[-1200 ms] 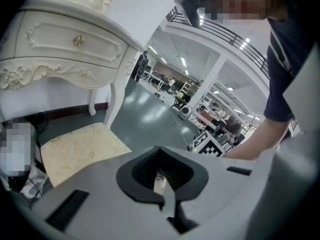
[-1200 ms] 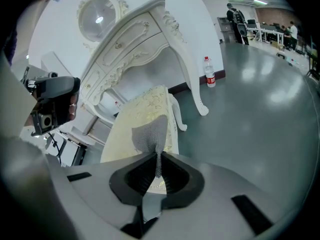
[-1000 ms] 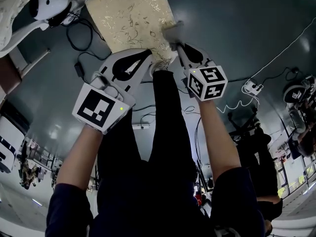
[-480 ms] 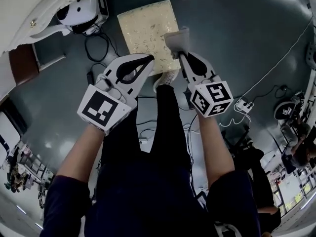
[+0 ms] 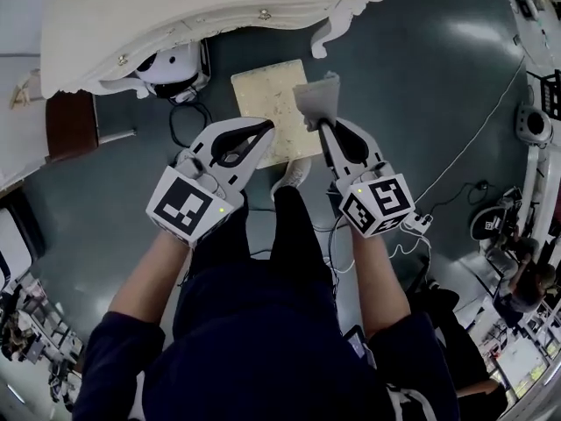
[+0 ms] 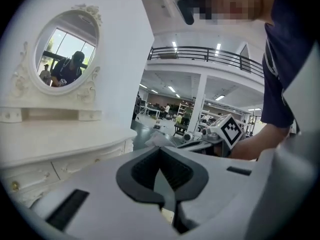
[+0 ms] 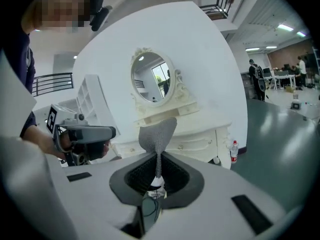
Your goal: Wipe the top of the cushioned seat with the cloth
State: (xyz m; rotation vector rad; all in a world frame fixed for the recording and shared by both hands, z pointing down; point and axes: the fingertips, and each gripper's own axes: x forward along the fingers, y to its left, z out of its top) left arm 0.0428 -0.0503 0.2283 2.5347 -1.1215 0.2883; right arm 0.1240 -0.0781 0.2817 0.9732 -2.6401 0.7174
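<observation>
**Figure. Stage of the wiping task, head view and both gripper views.**

The seat [image 5: 267, 103] stands on the floor just in front of the dressing table [image 5: 175, 7]. Its pale patterned top faces up and carries nothing.

The right hand-held gripper [image 5: 323, 126] has its jaws closed on the lower part of the cloth [image 5: 316, 99]. In the right gripper view the grey cloth [image 7: 157, 131] stands up in a loose fan beyond the closed tips [image 7: 159, 156]. The table's oval mirror [image 7: 152, 84] lies behind it.

The left hand-held gripper [image 5: 266, 130] has its jaws brought together on nothing. In its own view the pads meet at the tips [image 6: 160, 148] with no object between them.

In the head view the cloth overlaps the seat's right edge. Both gripper views look level across the room rather than down at the cushion, so the cloth is judged to be held above the seat, not pressed on it.

Stage, as a judgement:
- The cloth is already in the grip and brought over the seat.
- The wiping contact itself is not shown.
- The cushion bears no visible mark that tells wiped from unwiped, so the whole top is best counted as left to do.
</observation>
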